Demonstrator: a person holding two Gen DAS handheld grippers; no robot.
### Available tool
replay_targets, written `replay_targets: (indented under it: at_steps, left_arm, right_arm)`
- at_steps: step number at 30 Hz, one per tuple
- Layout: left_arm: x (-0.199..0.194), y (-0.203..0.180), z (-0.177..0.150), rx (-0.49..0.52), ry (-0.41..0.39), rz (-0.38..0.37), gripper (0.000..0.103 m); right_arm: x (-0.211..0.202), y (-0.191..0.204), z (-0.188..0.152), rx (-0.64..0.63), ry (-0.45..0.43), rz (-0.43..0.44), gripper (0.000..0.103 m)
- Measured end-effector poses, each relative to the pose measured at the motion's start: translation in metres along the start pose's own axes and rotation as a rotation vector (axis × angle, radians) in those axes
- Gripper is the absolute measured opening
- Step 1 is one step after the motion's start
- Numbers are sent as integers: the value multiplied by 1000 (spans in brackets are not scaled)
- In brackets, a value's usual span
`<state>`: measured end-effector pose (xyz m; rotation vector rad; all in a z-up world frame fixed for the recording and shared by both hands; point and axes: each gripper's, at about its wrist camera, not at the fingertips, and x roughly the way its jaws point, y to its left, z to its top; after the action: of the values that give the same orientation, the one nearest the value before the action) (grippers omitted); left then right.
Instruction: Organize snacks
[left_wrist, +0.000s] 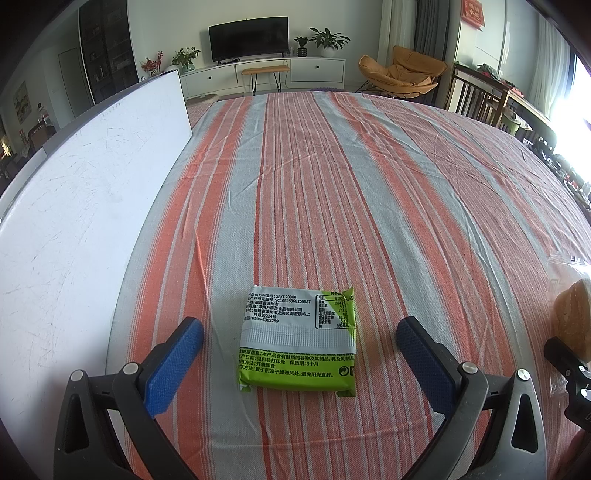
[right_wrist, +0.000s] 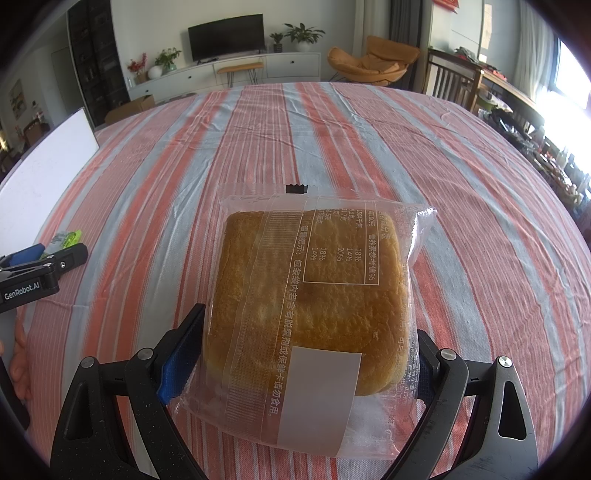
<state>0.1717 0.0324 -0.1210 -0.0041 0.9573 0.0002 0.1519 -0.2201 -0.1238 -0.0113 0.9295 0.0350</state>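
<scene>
A green and white snack packet (left_wrist: 299, 339) lies flat on the striped cloth, between the spread fingers of my left gripper (left_wrist: 300, 345), which is open and not touching it. My right gripper (right_wrist: 306, 354) is closed on a clear bag of brown bread (right_wrist: 314, 295), with both pads pressed against the bag's sides. The bread bag also shows at the right edge of the left wrist view (left_wrist: 572, 317). The green packet (right_wrist: 66, 238) and the left gripper's fingers (right_wrist: 55, 258) show at the left of the right wrist view.
A white board (left_wrist: 74, 221) lies along the left side of the table. The red and grey striped tablecloth (left_wrist: 369, 184) stretches far ahead. A TV unit, plants, an orange chair (left_wrist: 402, 72) and wooden chairs stand beyond the table.
</scene>
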Motion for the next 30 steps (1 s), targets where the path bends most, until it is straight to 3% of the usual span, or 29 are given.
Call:
replay_targets:
  at_steps: [5, 9, 10, 13, 15, 16, 23, 30]
  left_arm:
    - [0, 0, 1, 0, 2, 1, 103]
    - [2, -3, 6, 25, 57, -22, 102]
    - [1, -4, 7, 36, 61, -31, 95]
    - [-12, -10, 7, 89, 49, -60, 50]
    - [-16, -10, 6, 90, 79, -91, 49]
    - [-22, -8, 4, 79, 77, -109, 49]
    - [-98, 0, -5, 33, 17, -262, 49]
    - [-204, 25, -9, 1, -128, -364, 49]
  right_arm:
    - [0, 0, 0, 0, 0, 0, 94]
    - [1, 1, 2, -21, 27, 9, 94]
    - [1, 0, 5, -23, 68, 22, 94]
    - [-9, -13, 16, 37, 83, 100, 92]
    - [-20, -23, 25, 81, 47, 136, 87]
    - [-23, -28, 28, 100, 45, 152, 71]
    - [-59, -42, 25, 220, 17, 240, 71]
    - [-102, -14, 31, 260, -32, 355, 71]
